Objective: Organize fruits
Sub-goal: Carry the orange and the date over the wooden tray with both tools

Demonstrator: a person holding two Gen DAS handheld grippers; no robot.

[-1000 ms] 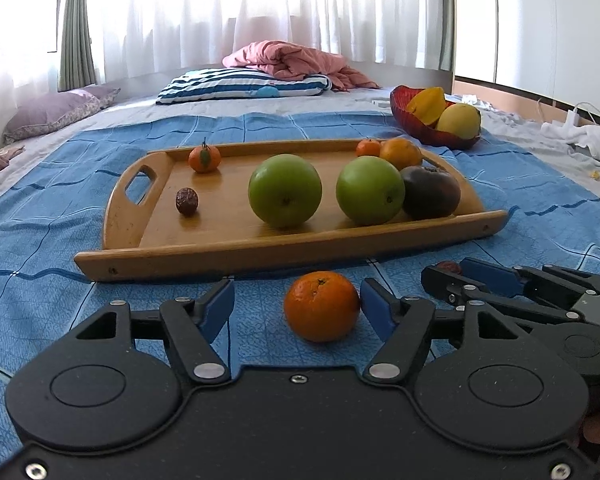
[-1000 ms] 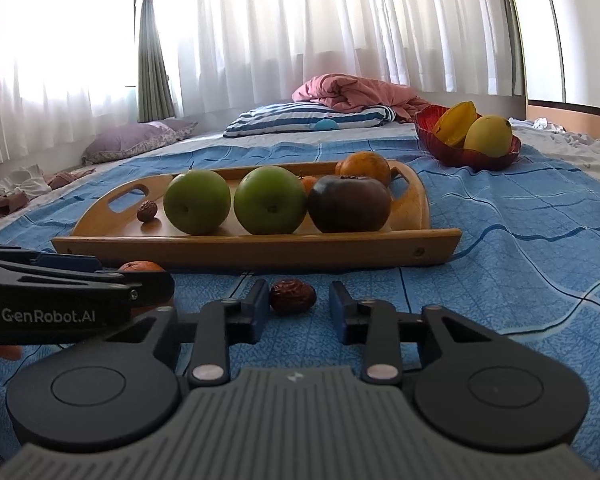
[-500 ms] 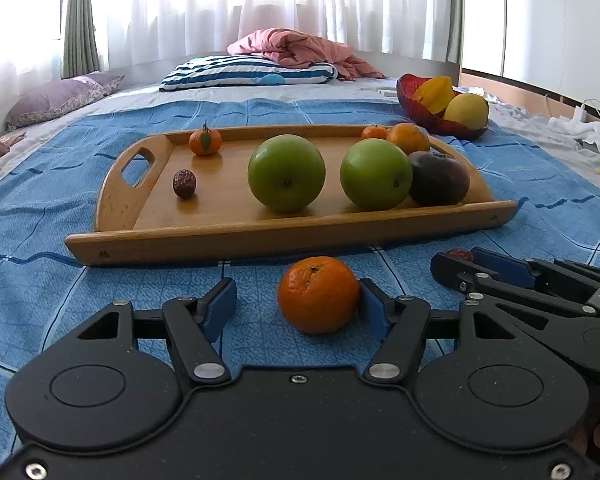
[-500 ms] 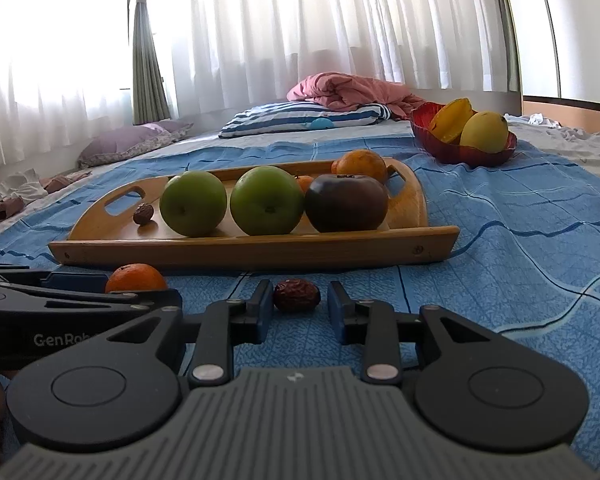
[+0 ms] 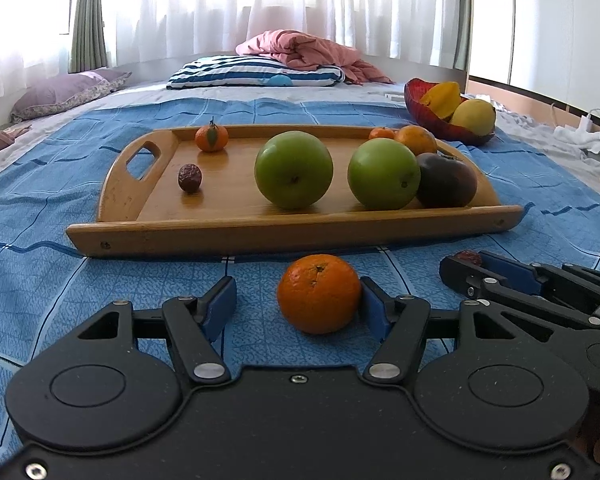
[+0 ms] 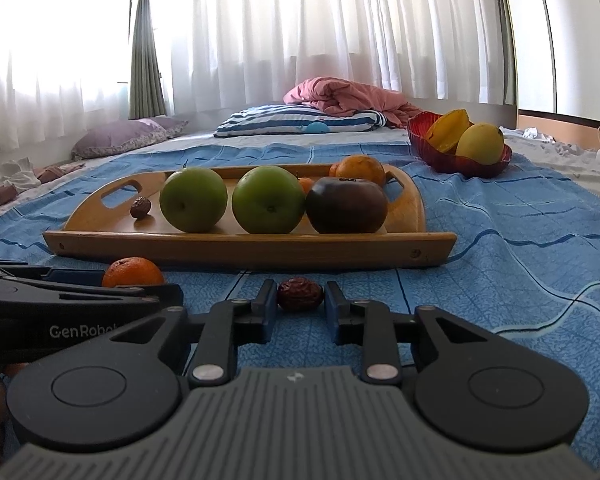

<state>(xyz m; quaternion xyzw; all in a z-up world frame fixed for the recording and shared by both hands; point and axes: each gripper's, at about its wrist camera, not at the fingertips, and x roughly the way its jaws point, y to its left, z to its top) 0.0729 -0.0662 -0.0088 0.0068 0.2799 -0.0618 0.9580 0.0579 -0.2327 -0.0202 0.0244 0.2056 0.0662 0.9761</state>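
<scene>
**Two grippers, two fruits in front of the tray**

The left gripper (image 5: 296,306) lay low on the blue cloth (image 5: 40,288) with its fingers spread; the orange (image 5: 319,293) sat between them, touching the right pad, well clear of the left pad. The right gripper (image 6: 300,310) had its fingers spread too, close either side of the date (image 6: 300,299); whether the pads already touched it could not be told. Both fruits rested on the cloth just in front of the tray (image 5: 260,232), which already carried two green apples (image 5: 294,169), a dark fruit (image 5: 446,179), a small date and several small oranges; a red bowl (image 5: 444,128) with yellow fruit stood beyond, to the right.

The orange looked firm, round and light, its peel dimpled enough to give grip; it would likely roll on the soft cloth if pushed from one side, so it was best taken across its widest part with both pads meeting together. The date looked small, wrinkled, soft and very light; a gentle pinch across its short middle would probably serve, since a hard squeeze might crush it or pop it out of the pads.
</scene>
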